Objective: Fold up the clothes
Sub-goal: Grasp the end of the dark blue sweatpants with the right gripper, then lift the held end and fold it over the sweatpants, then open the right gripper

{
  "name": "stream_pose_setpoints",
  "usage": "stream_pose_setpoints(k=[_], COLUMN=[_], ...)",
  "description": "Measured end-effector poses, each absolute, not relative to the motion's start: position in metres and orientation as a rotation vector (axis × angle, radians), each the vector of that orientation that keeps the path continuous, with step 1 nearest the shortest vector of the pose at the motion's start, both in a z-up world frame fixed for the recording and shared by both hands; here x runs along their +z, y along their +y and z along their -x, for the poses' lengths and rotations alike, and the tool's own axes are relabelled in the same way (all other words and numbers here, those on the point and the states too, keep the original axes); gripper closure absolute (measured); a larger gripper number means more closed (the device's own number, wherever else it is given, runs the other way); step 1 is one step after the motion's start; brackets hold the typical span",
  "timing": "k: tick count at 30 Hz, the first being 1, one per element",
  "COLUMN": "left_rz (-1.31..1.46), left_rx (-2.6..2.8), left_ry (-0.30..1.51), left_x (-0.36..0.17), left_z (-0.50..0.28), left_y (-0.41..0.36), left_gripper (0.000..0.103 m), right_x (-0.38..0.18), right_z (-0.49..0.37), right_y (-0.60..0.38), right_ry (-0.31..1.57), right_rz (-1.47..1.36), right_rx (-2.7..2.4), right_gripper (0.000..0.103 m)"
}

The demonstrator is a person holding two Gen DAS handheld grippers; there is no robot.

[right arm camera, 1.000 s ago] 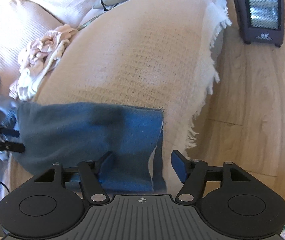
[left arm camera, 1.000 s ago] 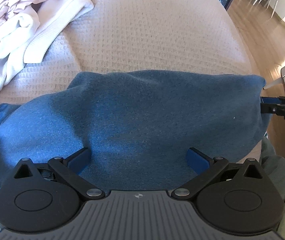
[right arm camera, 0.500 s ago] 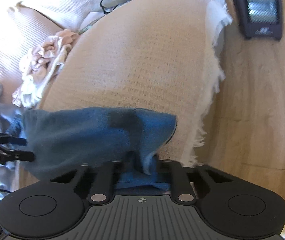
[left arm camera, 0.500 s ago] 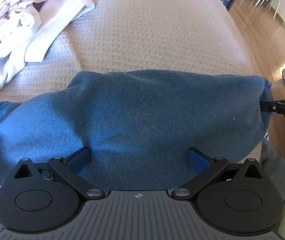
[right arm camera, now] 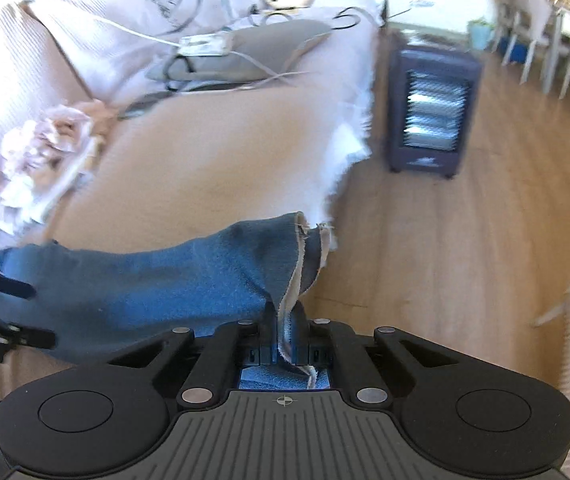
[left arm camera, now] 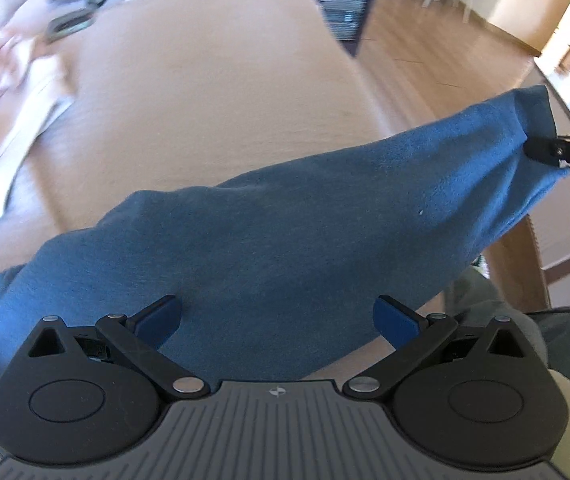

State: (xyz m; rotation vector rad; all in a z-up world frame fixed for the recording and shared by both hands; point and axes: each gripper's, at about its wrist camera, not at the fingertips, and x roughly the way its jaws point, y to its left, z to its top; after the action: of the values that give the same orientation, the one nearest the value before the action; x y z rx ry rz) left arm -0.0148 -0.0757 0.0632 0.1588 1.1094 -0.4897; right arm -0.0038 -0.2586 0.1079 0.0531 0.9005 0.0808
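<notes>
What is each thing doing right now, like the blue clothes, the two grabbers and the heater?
Blue fleece garment: one end lifted off the bed, the rest draped on it.
Right gripper: shut on the garment's raw edge.
Left gripper: open, fingers either side of the cloth, not pinching.
Pale pink clothes pile: crumpled, unfolded.
Beige waffle blanket: spread flat over the bed.
Dark electric heater: upright on the wooden floor, bars bright.

I am looking at a beige blanket [right arm camera: 213, 176] covering the bed, a heater [right arm camera: 431, 114] standing on the wooden floor [right arm camera: 465, 248] beside it, and white chairs [right arm camera: 541, 36] sitting far behind near a wall.
</notes>
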Motion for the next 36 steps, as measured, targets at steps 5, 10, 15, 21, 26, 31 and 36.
stream_pose_setpoints(k=[5,10,15,21,26,31,36], left_rz=[-0.147,-0.127,-0.09,-0.012,0.046,0.115,0.14], left_rx=[-0.524,-0.507,-0.45,-0.329,-0.257,-0.205,-0.175], left_ry=[1.112,1.15,1.134,1.13,1.125,1.109,1.119], left_x=[0.059,0.048,0.056,0.069,0.08,0.085,0.08], left_z=[0.013,0.005,0.004,0.012,0.025,0.04,0.046], left_y=[-0.089,-0.08,-0.045,0.022,0.076,0.112,0.128], left_gripper=[0.0,0.0,0.0,0.0,0.0,0.0,0.0], right_x=[0.115,0.121,0.136,0.143,0.135,0.119,0.082], right_z=[0.022,0.033,0.024,-0.014,-0.052,-0.078,-0.097], right_y=[-0.281,-0.278,-0.234,-0.166,-0.09,-0.012,0.047], right_ry=[0.922,0.94,0.94,0.939,0.99,1.055,1.12], right_rz=[0.006,-0.069,-0.204,-0.391,-0.461,-0.376,-0.252], right_rx=[-0.083,-0.036,0.185,0.462,0.654,0.782,0.791], right_gripper=[0.097,0.097,0.097,0.097,0.097,0.097,0.095])
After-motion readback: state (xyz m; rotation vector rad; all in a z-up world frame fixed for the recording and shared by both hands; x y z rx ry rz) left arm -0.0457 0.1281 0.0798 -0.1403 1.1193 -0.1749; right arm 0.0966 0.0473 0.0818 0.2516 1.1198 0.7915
